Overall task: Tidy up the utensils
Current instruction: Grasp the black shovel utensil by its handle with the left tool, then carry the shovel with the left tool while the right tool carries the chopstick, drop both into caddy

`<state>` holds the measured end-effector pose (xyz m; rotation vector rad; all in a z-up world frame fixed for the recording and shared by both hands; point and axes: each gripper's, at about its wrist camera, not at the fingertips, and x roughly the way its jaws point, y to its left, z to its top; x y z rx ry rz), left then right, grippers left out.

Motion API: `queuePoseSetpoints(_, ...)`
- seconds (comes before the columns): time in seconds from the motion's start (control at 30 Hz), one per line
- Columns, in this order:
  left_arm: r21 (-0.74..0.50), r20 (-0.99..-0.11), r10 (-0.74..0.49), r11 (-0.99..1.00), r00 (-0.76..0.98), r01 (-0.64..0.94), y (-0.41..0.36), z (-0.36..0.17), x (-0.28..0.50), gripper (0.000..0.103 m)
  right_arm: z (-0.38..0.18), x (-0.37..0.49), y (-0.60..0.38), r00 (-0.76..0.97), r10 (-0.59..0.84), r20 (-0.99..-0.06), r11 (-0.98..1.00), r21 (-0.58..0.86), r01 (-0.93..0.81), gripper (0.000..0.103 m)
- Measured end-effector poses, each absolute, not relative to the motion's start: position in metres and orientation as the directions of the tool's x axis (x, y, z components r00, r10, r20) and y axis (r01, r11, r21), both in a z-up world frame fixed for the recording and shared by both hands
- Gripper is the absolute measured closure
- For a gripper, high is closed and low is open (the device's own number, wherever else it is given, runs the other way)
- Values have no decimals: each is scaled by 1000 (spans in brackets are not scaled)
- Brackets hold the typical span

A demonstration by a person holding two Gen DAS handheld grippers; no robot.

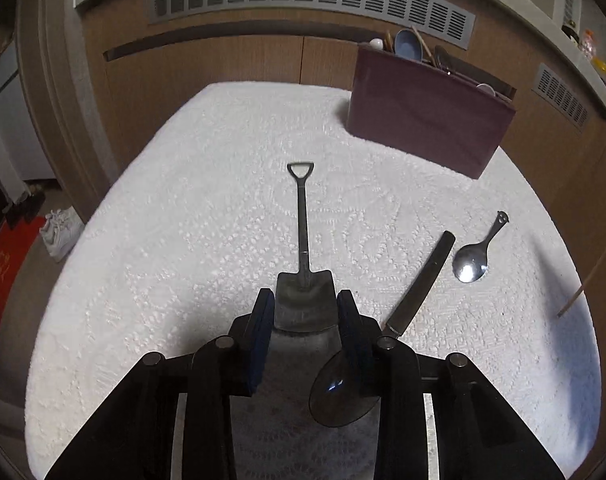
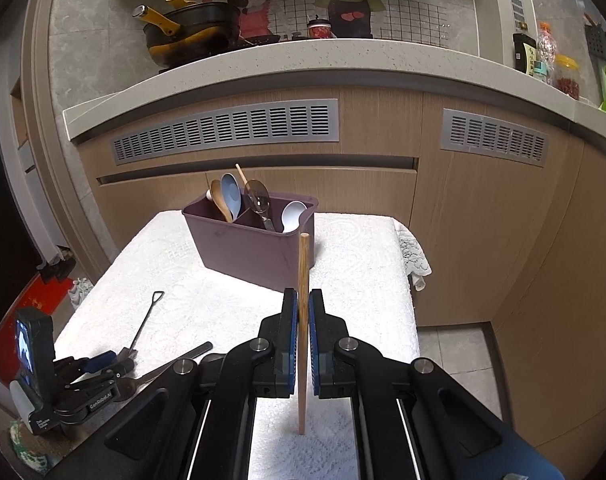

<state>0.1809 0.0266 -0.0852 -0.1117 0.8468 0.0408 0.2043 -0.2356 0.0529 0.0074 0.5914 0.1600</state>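
Observation:
A purple utensil holder (image 2: 255,240) stands at the back of the white-clothed table, also in the left wrist view (image 1: 427,128), with several spoons and a chopstick in it. My left gripper (image 1: 305,300) sits low over the cloth with its jaws on either side of the blade of a shovel-shaped metal spoon (image 1: 303,216); whether they press it I cannot tell. My right gripper (image 2: 302,316) is shut on a wooden chopstick (image 2: 303,264), held upright above the table in front of the holder.
A large spoon with a dark flat handle (image 1: 423,280) lies right of the left gripper, its bowl (image 1: 335,396) under the right finger. A small metal spoon (image 1: 473,258) lies further right. Kitchen cabinets (image 2: 463,220) stand behind the table.

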Motion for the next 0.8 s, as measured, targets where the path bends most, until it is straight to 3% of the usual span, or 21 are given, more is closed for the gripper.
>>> queuePoseSetpoints(0.37,-29,-571,9,999,821,-31,29,-10,161,70,71,193,-227,851,137,-507,988,6,-155,97)
queuePoseSetpoints(0.7,-19,-523,-6,1000,852,-4,31,19,169,72,78,200,-223,849,150,-506,985,3,-172,97)
queuePoseSetpoints(0.73,-17,-518,-15,1000,855,7,30,25,172,79,79,203,-224,847,152,-510,985,8,-172,97)
queuePoseSetpoints(0.8,1,-498,-28,999,867,33,27,44,179,82,83,209,-224,846,153,-510,985,11,-172,97)
